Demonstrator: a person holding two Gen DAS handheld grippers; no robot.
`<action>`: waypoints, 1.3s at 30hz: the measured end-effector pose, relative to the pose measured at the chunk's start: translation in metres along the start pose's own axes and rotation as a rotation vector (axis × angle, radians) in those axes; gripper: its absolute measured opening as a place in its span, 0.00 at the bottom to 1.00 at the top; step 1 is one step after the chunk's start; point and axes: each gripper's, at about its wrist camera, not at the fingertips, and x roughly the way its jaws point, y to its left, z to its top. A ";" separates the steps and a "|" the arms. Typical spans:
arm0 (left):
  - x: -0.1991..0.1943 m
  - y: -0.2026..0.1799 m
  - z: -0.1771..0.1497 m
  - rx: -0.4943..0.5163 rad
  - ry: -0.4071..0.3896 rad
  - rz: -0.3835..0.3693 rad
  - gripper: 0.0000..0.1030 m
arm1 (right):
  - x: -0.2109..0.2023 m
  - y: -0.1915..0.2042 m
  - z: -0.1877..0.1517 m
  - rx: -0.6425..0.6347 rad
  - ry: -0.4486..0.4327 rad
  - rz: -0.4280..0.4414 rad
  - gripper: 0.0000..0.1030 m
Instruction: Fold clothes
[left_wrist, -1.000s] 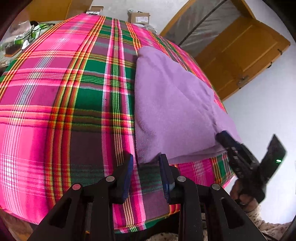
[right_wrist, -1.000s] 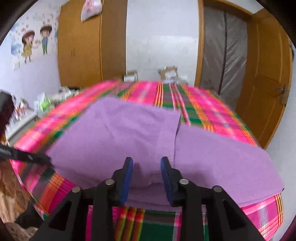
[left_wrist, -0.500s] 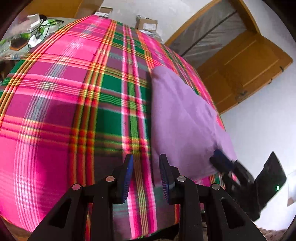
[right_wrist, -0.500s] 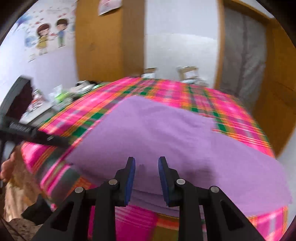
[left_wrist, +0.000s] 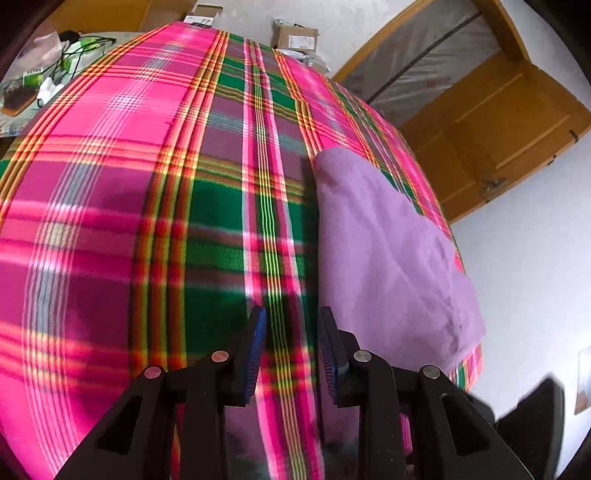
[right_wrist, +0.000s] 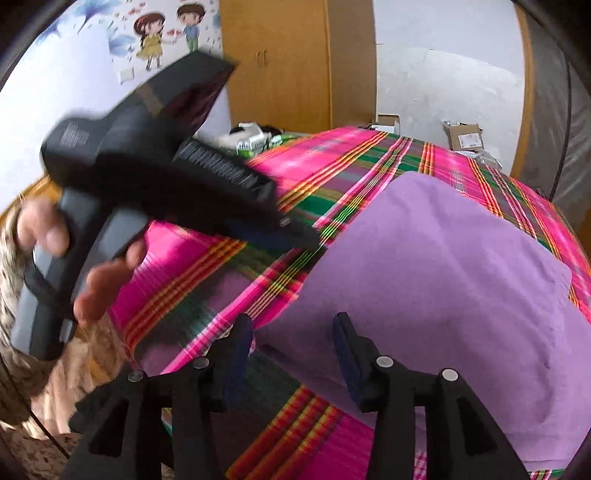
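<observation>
Plaid cloth covers the bed (left_wrist: 122, 206), and the purple garment (right_wrist: 436, 280) lies folded on it, bunched toward the right edge near the front corner.

My right gripper (right_wrist: 291, 350) is opening, its jaws standing either side of the garment's near-left corner with no pad pressing the fabric. My left gripper (left_wrist: 290, 347) is half open over bare plaid just left of the garment's edge, with nothing in it.

The risks as I judge them:
- With the right jaws letting go so close to the corner, a pad could drag the top layer as I draw back and undo the fold.
- The garment sits close to the bed's right edge; a nudge that way could slide it off.
- My left gripper (right_wrist: 236, 206) reaches across toward the same corner, so the two could knock together over the fabric.

Compared with a second ago, my right gripper was narrower and centred on the garment's front edge; now it is wider and at the left corner. My left gripper was on that corner then; now it is off the fabric, with the garment further to its right.
</observation>
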 end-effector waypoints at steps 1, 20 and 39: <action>0.003 0.000 0.004 -0.006 0.004 0.001 0.29 | 0.001 0.002 -0.001 -0.014 0.002 -0.019 0.45; 0.013 0.000 0.041 -0.061 0.031 -0.185 0.48 | -0.003 -0.005 -0.004 0.010 -0.018 -0.044 0.14; 0.074 -0.024 0.076 -0.089 0.135 -0.273 0.20 | -0.033 -0.005 -0.005 0.034 -0.077 -0.003 0.12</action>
